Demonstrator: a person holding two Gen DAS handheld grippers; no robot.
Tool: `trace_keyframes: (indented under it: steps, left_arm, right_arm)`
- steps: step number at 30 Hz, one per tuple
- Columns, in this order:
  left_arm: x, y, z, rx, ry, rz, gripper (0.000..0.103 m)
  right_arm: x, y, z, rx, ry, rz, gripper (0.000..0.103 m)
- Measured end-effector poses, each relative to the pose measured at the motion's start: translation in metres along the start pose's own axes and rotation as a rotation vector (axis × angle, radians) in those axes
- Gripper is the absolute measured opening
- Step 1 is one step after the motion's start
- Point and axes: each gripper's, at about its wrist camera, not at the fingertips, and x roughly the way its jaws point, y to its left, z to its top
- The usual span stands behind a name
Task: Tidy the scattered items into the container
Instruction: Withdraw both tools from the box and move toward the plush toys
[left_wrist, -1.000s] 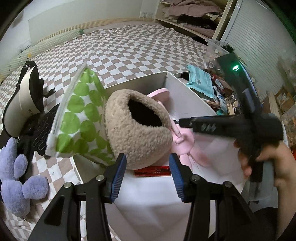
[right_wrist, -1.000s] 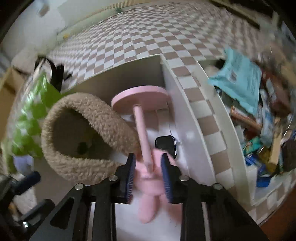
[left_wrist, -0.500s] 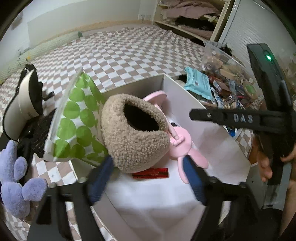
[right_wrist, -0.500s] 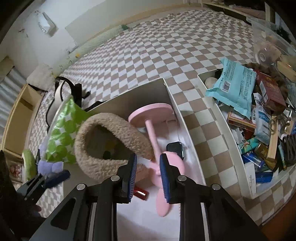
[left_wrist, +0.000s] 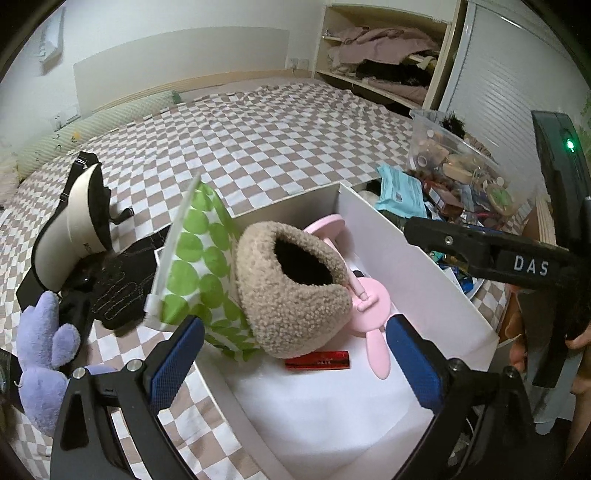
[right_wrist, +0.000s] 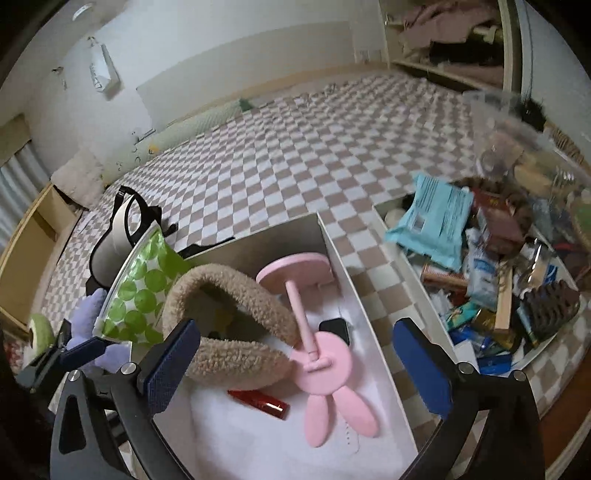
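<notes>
Both of my grippers are spread wide and hold nothing: the left gripper (left_wrist: 293, 363) and the right gripper (right_wrist: 297, 363) each hover above the near end of the white rectangular cardboard box (left_wrist: 373, 221). Directly ahead of my left fingers, inside the box, the tan fleece bucket hat (left_wrist: 291, 291) sits mouth-up, with the pink rabbit-shaped stand with a round base (right_wrist: 314, 332) lying along the right wall, the small red foil-wrapped bar (left_wrist: 317, 360) just below the hat, and a black smartwatch (right_wrist: 334, 326) tucked beside the pink stem. The green-dotted plastic pouch (left_wrist: 195, 266) leans over the box's left rim, half in and half out. Further to the left of my left gripper, on the checked bedspread (left_wrist: 258, 147), lie 3 things outside the box: the lilac plush toy (left_wrist: 40, 354), the black stitched glove (left_wrist: 122, 284) and the cream-and-black bag (left_wrist: 74, 225). I judge the job as partly done. To do the next pick well, I would swing the left gripper leftward and low, keep its jaws wide, bite the plush through its thick body, not a limb, and carry it high enough to clear the box rim without tipping the pouch.
</notes>
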Motion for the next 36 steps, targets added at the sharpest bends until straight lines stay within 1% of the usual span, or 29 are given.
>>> trace_keyframes:
  steps: [6, 9, 11, 14, 20, 23, 32, 36]
  left_arm:
    - [-0.012, 0.01, 0.001, -0.009, -0.024, 0.017, 0.1]
    - [-0.018, 0.016, 0.001, -0.006, -0.04, 0.032, 0.1]
    - [-0.023, 0.019, 0.001, 0.001, -0.055, 0.051, 0.099]
    - [-0.03, 0.028, 0.0, -0.012, -0.072, 0.063, 0.099]
    - [-0.046, 0.048, 0.001, -0.056, -0.098, 0.071, 0.099]
    - [-0.055, 0.06, 0.001, -0.074, -0.11, 0.082, 0.099]
    - [-0.089, 0.106, -0.008, -0.159, -0.147, 0.133, 0.099]
    - [-0.104, 0.127, -0.014, -0.189, -0.162, 0.159, 0.099]
  right_arm:
    - [-0.008, 0.007, 0.0, 0.001, -0.033, -0.005, 0.103]
    - [-0.011, 0.016, -0.001, -0.032, -0.033, -0.012, 0.103]
    - [-0.013, 0.026, -0.001, -0.073, -0.044, -0.038, 0.103]
    - [-0.018, 0.035, 0.0, -0.09, -0.053, -0.054, 0.103]
    - [-0.027, 0.05, 0.005, -0.074, -0.063, 0.016, 0.103]
    - [-0.027, 0.062, 0.006, -0.089, -0.065, 0.042, 0.103]
    - [-0.016, 0.122, 0.01, -0.17, -0.044, 0.138, 0.103]
    - [-0.013, 0.152, 0.009, -0.216, -0.042, 0.167, 0.103]
